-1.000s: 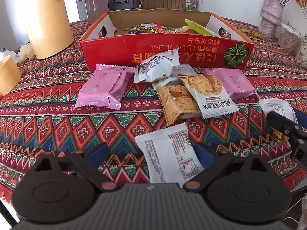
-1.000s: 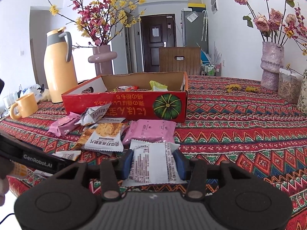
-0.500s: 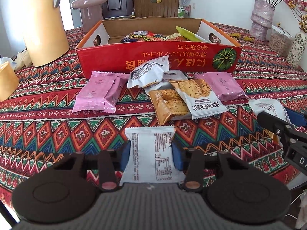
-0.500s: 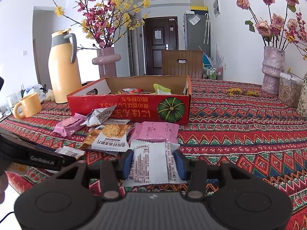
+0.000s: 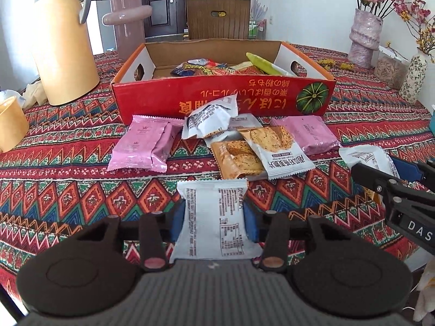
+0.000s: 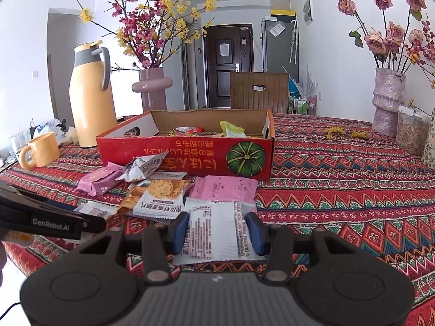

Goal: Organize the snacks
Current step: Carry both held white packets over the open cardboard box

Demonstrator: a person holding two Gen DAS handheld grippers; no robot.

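We hold a white packet [image 5: 214,217] in the left hand-held gripper [image 5: 214,218] and another [image 6: 217,228] in the right [image 6: 217,229]; the box [image 5: 217,100] lies straight ahead across the table [image 5: 68,190], slightly nearer the left.

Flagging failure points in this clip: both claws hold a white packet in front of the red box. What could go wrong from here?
1. The left claw and right claw each pinch a thin white packet by its sides; either might slip or buckle.
2. Both claws sit close together, so they could collide heading for the red box.
3. A low pass might drag the loose biscuit packet lying before the box.
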